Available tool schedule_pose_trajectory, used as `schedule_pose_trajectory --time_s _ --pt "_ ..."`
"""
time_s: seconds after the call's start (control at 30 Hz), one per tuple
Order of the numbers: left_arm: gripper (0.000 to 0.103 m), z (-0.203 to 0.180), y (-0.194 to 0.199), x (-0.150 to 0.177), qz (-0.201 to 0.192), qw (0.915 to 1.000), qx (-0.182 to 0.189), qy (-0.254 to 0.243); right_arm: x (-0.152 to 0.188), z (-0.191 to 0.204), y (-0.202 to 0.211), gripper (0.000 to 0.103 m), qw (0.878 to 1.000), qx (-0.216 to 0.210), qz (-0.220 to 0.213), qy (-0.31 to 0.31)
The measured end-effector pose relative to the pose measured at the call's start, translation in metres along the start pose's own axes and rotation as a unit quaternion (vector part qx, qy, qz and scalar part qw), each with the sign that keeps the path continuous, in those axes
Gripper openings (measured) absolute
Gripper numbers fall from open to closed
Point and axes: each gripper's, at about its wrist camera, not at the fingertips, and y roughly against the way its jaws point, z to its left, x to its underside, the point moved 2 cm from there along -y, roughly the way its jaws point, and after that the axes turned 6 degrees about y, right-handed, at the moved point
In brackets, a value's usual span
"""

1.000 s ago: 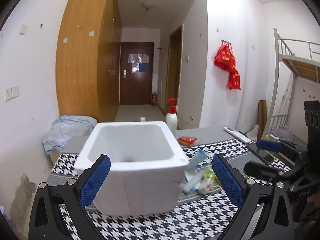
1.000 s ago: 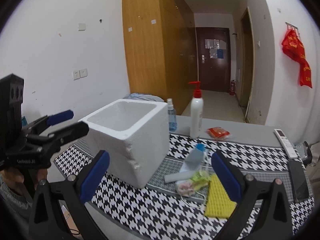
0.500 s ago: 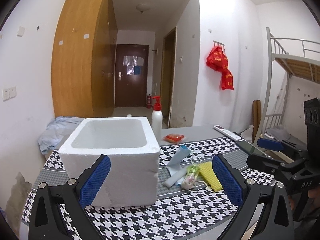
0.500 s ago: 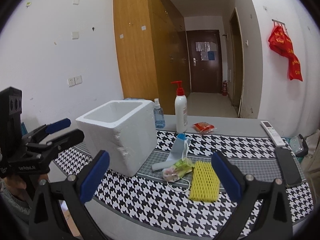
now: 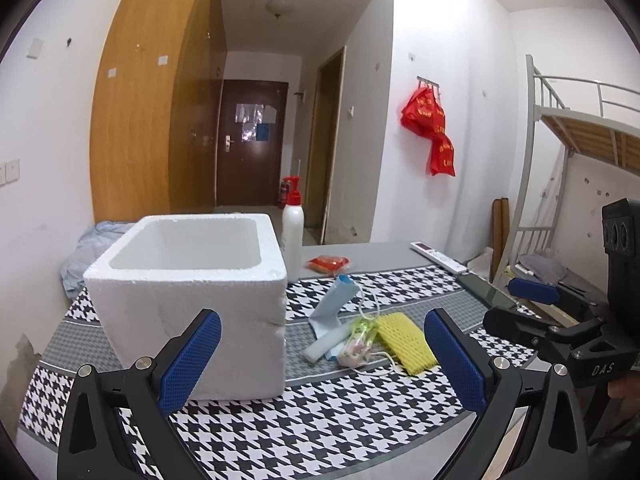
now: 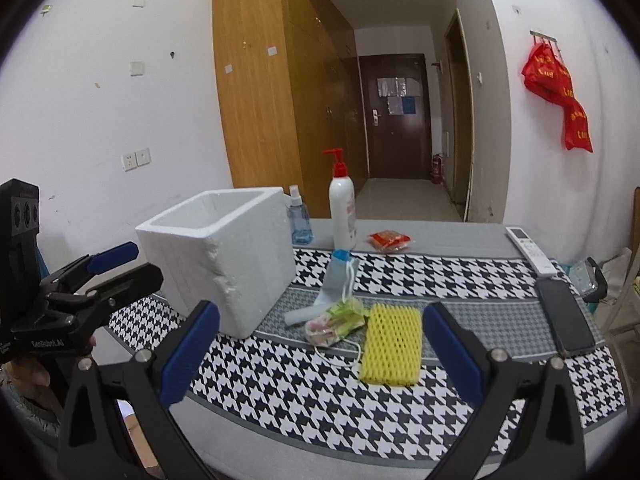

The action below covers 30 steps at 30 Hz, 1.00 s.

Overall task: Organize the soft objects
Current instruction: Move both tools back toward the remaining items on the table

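Observation:
A white foam box point(image 5: 192, 296) point(image 6: 224, 260) stands open and looks empty on the houndstooth cloth. To its right lie a yellow foam net sleeve point(image 5: 406, 342) point(image 6: 392, 344), a green and pink soft packet point(image 5: 358, 342) point(image 6: 336, 320), a blue face mask with white loops point(image 5: 334, 304) point(image 6: 340, 276) and a white foam strip point(image 5: 324, 344) point(image 6: 302, 314). My left gripper point(image 5: 322, 364) is open and empty, near the table's front edge before the box. My right gripper point(image 6: 320, 356) is open and empty, before the soft pile.
A white pump bottle with a red top point(image 6: 342, 208) point(image 5: 292, 232), a blue spray bottle point(image 6: 300, 224), a red snack packet point(image 6: 390, 240) and a white remote point(image 6: 530, 250) stand at the back. A black phone point(image 6: 564, 320) lies at the right.
Both grippers have pulled back from the table and risen. The box and the soft pile look smaller and farther. Both stay open and empty.

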Motion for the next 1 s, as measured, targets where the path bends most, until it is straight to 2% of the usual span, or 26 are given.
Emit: schedule_pose_trajectory --time_s 0.43,1.0 --pt "0.102 -0.016 -0.017 0.013 0.03 0.9991 0.026 -0.013 0.014 -0.014 0.0 0.103 0.999 0.037 0.019 -0.012" --pt "0.102 -0.03 -0.049 0.02 0.07 0.9962 0.047 -0.019 0.027 -0.036 -0.016 0.103 0.997 0.056 0.04 -0.021"
